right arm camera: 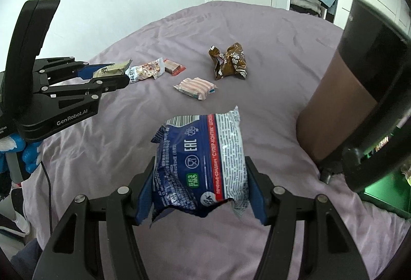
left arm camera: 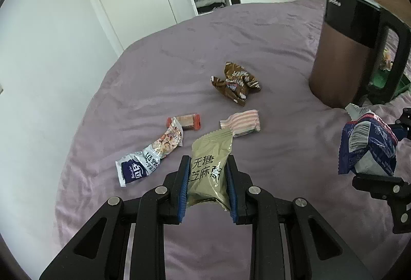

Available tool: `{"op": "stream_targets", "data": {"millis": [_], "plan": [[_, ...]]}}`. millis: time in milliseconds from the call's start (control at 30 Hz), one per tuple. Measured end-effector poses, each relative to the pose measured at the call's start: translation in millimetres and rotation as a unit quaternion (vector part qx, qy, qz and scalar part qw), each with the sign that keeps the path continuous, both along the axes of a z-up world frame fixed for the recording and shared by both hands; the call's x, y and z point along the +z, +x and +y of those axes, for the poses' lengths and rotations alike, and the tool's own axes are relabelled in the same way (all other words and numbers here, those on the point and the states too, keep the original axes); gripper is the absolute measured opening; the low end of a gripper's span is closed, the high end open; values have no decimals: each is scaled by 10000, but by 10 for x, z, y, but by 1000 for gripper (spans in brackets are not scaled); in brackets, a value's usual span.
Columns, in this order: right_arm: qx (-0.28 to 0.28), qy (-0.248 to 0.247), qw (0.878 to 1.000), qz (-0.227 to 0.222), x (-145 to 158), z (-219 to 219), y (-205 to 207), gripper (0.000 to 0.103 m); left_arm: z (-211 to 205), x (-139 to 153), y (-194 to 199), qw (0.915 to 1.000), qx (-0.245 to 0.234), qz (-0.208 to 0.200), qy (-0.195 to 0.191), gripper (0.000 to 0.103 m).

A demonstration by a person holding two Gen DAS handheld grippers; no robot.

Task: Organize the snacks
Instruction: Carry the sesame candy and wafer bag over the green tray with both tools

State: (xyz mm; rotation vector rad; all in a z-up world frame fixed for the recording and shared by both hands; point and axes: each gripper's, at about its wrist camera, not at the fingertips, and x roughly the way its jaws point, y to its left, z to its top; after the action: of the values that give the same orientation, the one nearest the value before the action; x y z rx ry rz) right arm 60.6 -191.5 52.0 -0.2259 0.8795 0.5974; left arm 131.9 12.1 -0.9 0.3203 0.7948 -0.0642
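Left hand-held gripper [left arm camera: 208, 169] clamped on an olive-green snack packet [left arm camera: 210, 164], lifted above the purple bed [left arm camera: 154, 69]. Right hand-held gripper [right arm camera: 200, 185] clenched around a blue biscuit packet [right arm camera: 203, 159], likewise off the bed. Four other snacks lying loose on the cover: brown wrapper [left arm camera: 235, 83], pink-striped packet [left arm camera: 242, 122], white packet [left arm camera: 151, 154], small red bar [left arm camera: 187, 122]. Brown kettle [left arm camera: 344, 54] standing beside.

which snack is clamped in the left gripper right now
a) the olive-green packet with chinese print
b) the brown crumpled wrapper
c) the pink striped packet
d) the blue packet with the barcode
a: the left gripper pinches the olive-green packet between its blue pads, while the blue packet sits in the right gripper.
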Motion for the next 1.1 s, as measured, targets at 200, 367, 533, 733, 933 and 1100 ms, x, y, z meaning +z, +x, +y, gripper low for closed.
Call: {"op": "stream_targets", "data": {"millis": [200,367,533,733,933,1100], "plan": [[-21,46,10000,-73,111,-113,-139,35,-126,165,-161,9999,6,-132,100,22],[-72,145,9998,-149,211,-241,-270,35,-263,300,-299,9996,-64,-216,182,22],[-151,194,9994,-234,310,-422,-401,35,-419,420,-439,9990,-155,-299,277,22],[-328,255,9986,-328,413,-713,-554,35,-665,579,-600,9981,-293,-394,373,22],[-623,368,9963,-460,527,-1093,-707,35,-965,734,-761,9966,-504,-482,436,22],[-942,473,9926,-607,618,-1492,-813,36,-1298,834,-901,9951,-731,-518,430,22]]}}
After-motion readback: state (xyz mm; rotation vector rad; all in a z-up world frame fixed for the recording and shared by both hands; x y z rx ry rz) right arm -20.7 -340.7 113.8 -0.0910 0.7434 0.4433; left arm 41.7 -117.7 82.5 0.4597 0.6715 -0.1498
